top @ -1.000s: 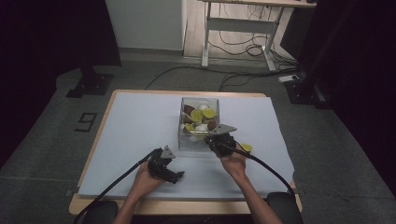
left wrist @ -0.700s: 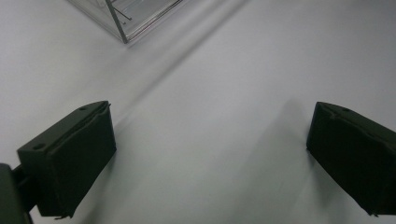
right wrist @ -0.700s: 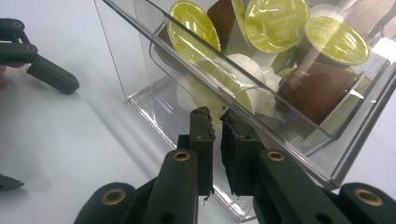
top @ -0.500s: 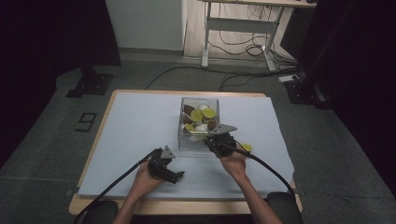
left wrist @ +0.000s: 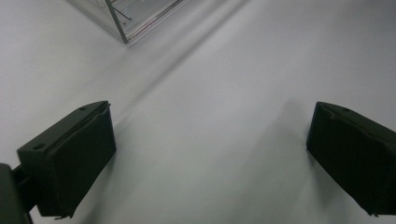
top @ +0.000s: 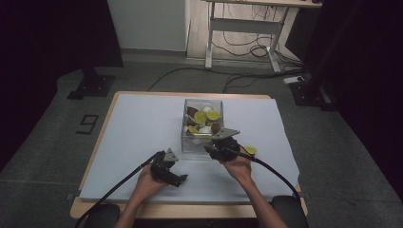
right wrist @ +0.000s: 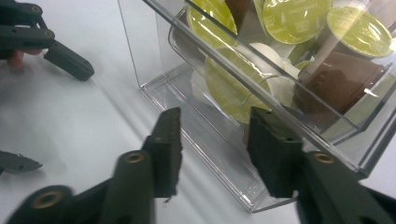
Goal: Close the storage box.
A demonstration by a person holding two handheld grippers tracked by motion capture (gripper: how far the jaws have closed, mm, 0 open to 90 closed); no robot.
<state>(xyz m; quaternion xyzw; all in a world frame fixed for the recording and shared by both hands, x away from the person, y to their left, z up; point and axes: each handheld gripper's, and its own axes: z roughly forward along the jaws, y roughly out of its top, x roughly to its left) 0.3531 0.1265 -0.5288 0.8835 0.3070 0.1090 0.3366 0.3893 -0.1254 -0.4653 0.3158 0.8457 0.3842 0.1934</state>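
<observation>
**Clear box nearly full, one capsule left outside**

Clear plastic is my landmark: from the high view, the box (top: 203, 124) stands on the pale table cover (top: 138, 128), holding green-lidded, brown and white coffee capsules (top: 205, 117). My right gripper (top: 215, 151) sits at the box's near wall, its nose right up against it. One green capsule (top: 250, 150) lies outside, just right of the box and beside my right hand (top: 239, 167). My left gripper (top: 172, 176) rests well to the near left of the box, idle.

Along my left gripper's view, both jaws stand wide apart over bare cover, nothing between them; a corner of the box (left wrist: 122, 18) shows ahead.

Along my right gripper's view, the jaws have just been opening and stand part-way apart, straddling the box's near wall (right wrist: 219, 140) low down without pinching it, and nothing is held. Capsules (right wrist: 294, 18) are piled behind the wall.

I judge most of the filling done. What remains, by the look of it, is the stray capsule beside the box: fetch it and drop it in.
</observation>
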